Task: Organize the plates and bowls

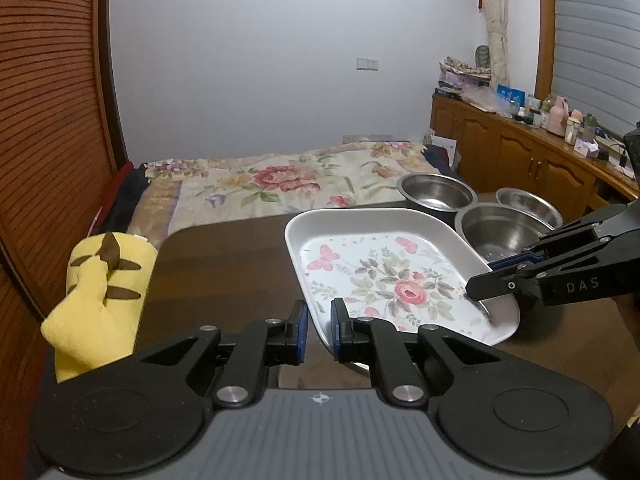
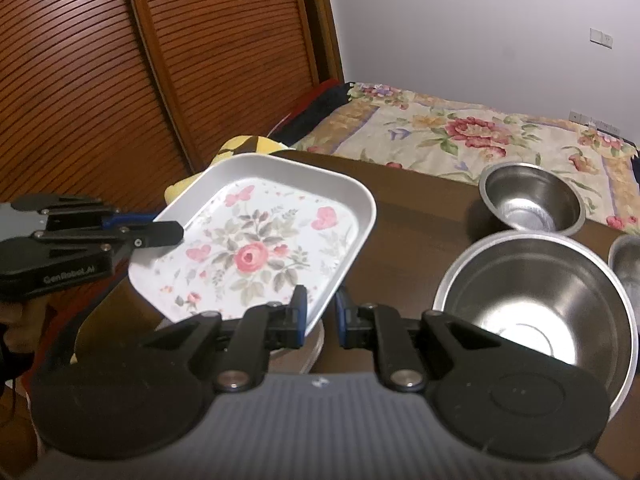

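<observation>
A white rectangular tray with a rose and butterfly print [image 1: 384, 276] [image 2: 256, 252] hangs tilted over the dark brown table [image 1: 224, 260] [image 2: 420, 216]. My left gripper [image 1: 319, 316] [image 2: 166, 225] is shut on one short rim. My right gripper [image 2: 322, 314] [image 1: 486, 280] is shut on the opposite rim. A large steel bowl [image 2: 536, 304] [image 1: 500, 232] stands just right of the tray. A smaller steel bowl [image 2: 532, 200] [image 1: 438, 192] sits behind it, and a third bowl [image 1: 528, 200] [image 2: 628, 264] farther right. A pale round edge [image 2: 314, 350] shows under the tray's near corner.
A yellow plush toy [image 1: 100, 292] [image 2: 248, 146] lies at the table's left edge. Behind the table is a bed with a floral cover [image 1: 280, 180] [image 2: 460, 132]. Slatted wooden doors [image 2: 120, 80] stand on the left, and a cluttered wooden cabinet [image 1: 520, 152] runs along the right.
</observation>
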`<state>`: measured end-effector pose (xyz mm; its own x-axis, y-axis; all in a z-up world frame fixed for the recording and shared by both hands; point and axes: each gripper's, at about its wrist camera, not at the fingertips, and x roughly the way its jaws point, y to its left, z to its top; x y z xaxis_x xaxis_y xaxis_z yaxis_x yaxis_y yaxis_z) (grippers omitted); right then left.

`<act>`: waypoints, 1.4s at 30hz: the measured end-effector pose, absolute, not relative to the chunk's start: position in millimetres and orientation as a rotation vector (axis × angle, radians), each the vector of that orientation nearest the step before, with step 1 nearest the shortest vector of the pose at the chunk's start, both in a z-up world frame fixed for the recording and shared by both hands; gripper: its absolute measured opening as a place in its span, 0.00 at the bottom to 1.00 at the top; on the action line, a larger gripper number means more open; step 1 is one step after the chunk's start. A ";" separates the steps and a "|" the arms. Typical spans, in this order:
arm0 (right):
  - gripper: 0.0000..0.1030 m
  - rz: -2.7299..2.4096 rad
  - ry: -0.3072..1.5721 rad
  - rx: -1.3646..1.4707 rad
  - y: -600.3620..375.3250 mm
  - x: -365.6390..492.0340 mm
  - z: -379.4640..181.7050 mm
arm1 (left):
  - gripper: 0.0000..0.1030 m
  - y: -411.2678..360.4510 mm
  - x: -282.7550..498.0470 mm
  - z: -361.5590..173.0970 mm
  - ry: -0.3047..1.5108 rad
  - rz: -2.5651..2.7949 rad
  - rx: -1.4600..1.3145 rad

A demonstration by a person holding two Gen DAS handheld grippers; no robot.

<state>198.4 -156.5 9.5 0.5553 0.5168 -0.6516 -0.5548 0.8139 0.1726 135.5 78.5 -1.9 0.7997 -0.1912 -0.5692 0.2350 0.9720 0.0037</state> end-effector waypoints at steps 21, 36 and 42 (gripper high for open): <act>0.16 0.673 0.778 -0.058 -157.8 171.9 -6.6 | 0.12 79.9 99.8 -33.2 0.671 -0.226 0.060; 0.17 0.664 0.719 -0.136 -143.9 151.2 -17.6 | 0.13 79.0 85.8 -50.8 0.676 -0.165 0.080; 0.17 0.654 0.715 -0.104 -149.4 151.2 -22.2 | 0.13 78.6 85.8 -55.7 0.669 -0.158 0.089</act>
<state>151.2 -149.4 -22.2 0.5665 0.5214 -0.6381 -0.5900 0.7973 0.1276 85.8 78.6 -55.7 0.7730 -0.1172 -0.6235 0.1743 0.9842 0.0311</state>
